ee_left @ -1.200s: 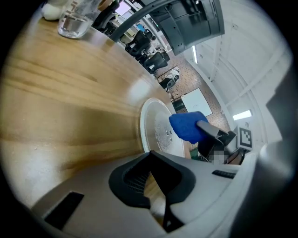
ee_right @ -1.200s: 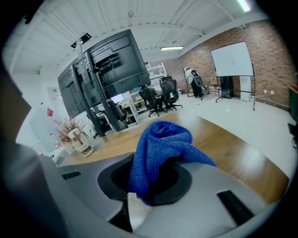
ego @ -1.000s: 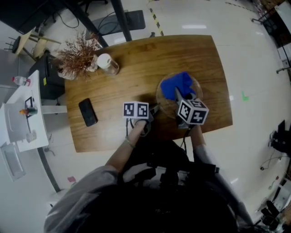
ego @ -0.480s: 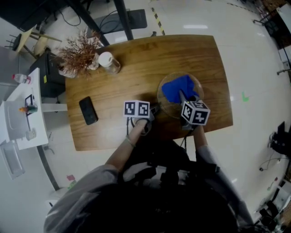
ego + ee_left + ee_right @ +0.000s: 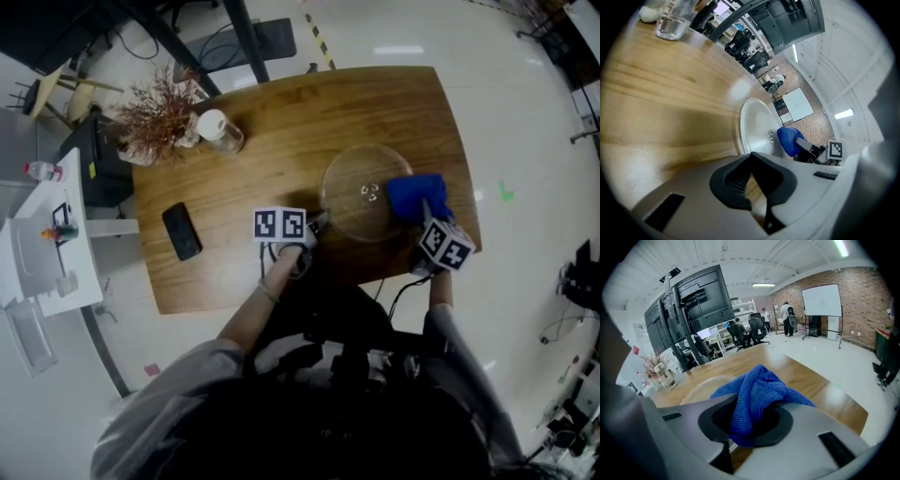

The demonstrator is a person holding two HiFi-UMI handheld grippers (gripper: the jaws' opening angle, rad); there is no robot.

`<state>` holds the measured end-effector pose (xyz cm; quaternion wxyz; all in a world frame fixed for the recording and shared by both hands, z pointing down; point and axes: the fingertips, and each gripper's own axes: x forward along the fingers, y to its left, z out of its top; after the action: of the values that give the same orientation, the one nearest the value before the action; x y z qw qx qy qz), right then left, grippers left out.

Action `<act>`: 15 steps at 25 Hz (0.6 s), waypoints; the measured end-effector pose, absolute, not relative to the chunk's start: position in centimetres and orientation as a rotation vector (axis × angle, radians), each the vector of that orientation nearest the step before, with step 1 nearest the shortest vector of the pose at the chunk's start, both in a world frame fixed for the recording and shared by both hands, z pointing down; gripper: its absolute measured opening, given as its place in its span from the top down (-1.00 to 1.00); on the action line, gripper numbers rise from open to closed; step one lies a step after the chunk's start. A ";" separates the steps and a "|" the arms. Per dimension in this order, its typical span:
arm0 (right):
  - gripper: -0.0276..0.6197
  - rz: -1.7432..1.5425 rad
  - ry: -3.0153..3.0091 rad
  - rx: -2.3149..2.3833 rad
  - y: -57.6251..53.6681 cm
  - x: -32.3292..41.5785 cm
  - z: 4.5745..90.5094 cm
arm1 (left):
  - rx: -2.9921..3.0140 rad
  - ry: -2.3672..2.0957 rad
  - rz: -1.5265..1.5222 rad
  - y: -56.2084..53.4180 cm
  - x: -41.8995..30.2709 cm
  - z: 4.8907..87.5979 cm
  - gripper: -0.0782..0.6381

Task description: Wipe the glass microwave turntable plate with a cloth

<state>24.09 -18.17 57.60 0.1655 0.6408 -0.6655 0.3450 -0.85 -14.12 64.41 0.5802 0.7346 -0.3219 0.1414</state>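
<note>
The round glass turntable plate (image 5: 356, 192) lies on the right half of the wooden table (image 5: 272, 169). My right gripper (image 5: 427, 214) is shut on a blue cloth (image 5: 416, 196), which hangs at the plate's right rim and partly over the bare wood. In the right gripper view the cloth (image 5: 757, 392) is bunched between the jaws, with the plate (image 5: 703, 385) behind it to the left. My left gripper (image 5: 320, 223) is at the plate's near-left rim; its jaws look closed on the rim of the plate (image 5: 757, 126). From there the cloth (image 5: 788, 139) shows across the plate.
A black phone (image 5: 181, 231) lies at the table's left. A glass jar (image 5: 223, 132) and a vase of dried branches (image 5: 155, 114) stand at the far left corner. The table's right edge (image 5: 469, 202) is close to the right gripper.
The right gripper has drawn the blue cloth from the middle of the plate to its right rim, uncovering the plate's hub. The left gripper has stayed put.
</note>
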 end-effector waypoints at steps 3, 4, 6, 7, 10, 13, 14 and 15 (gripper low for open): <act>0.66 0.982 -1.874 1.844 -17.8 25.3 57.5 | 1.717 -0.752 0.329 -14.2 -0.8 64.3 0.80; 0.66 0.977 -1.871 1.843 -17.8 25.4 57.4 | 1.719 -0.751 0.328 -14.1 -0.8 64.3 0.80; 0.66 0.973 -1.878 1.839 -17.8 24.9 57.0 | 1.718 -0.750 0.330 -14.1 -0.7 64.3 0.80; 0.66 0.975 -1.893 1.836 -18.0 24.3 56.6 | 1.717 -0.750 0.331 -14.1 -0.7 64.3 0.80; 0.66 0.993 -1.998 1.789 -18.4 20.5 55.1 | 1.720 -0.752 0.332 -14.2 -0.8 64.4 0.80; 0.66 0.995 -2.132 1.649 -18.5 15.0 54.4 | 1.721 -0.754 0.331 -14.3 -0.8 64.4 0.80; 0.67 0.990 -2.169 1.592 -18.4 13.0 54.2 | 1.720 -0.754 0.331 -14.2 -0.7 64.4 0.80; 0.67 0.986 -2.201 1.534 -18.3 11.1 54.2 | 1.720 -0.754 0.332 -14.2 -0.7 64.4 0.80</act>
<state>11.07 -18.34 54.16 0.1413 0.5312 -0.7624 0.3415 -0.74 -14.22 64.40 0.5790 0.7354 -0.3223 0.1419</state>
